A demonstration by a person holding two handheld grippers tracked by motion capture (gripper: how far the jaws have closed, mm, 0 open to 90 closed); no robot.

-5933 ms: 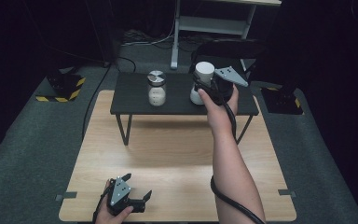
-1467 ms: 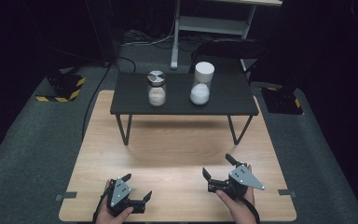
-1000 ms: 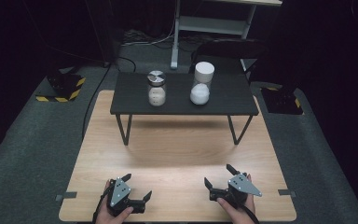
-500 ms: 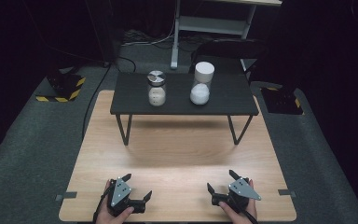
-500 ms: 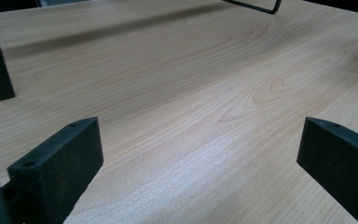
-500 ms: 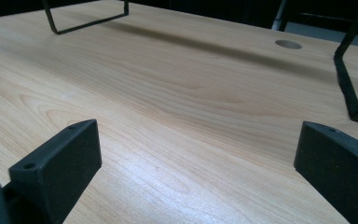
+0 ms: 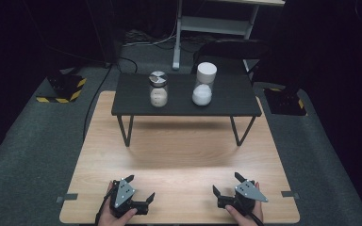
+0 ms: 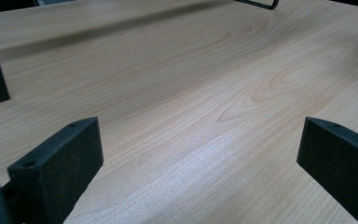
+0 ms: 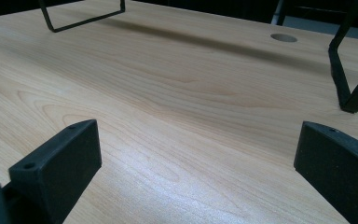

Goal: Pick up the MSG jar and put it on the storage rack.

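A glass jar (image 7: 158, 89) with a metal lid and pale contents stands on the small black stand (image 7: 132, 106) at the back of the wooden table (image 7: 179, 155). Right of it stands a white-capped container (image 7: 204, 84) with white powder in its lower part. My left gripper (image 7: 139, 188) rests open at the table's near left edge, held by a hand. My right gripper (image 7: 226, 184) rests open at the near right. In both gripper views the black jaws stand wide apart over bare wood (image 8: 196, 116) (image 9: 186, 121), with nothing between them.
The stand's thin black legs (image 7: 124, 130) (image 7: 238, 131) rise from the table's middle back; one leg (image 9: 349, 79) shows close in the right gripper view. Grey carpet (image 7: 33, 141) surrounds the table. Yellow-black striped blocks (image 7: 66, 87) sit on the floor at the left and right.
My right gripper let go of the white-capped container on the stand, came back to the near right edge and settled a little lower. The left gripper has not moved.
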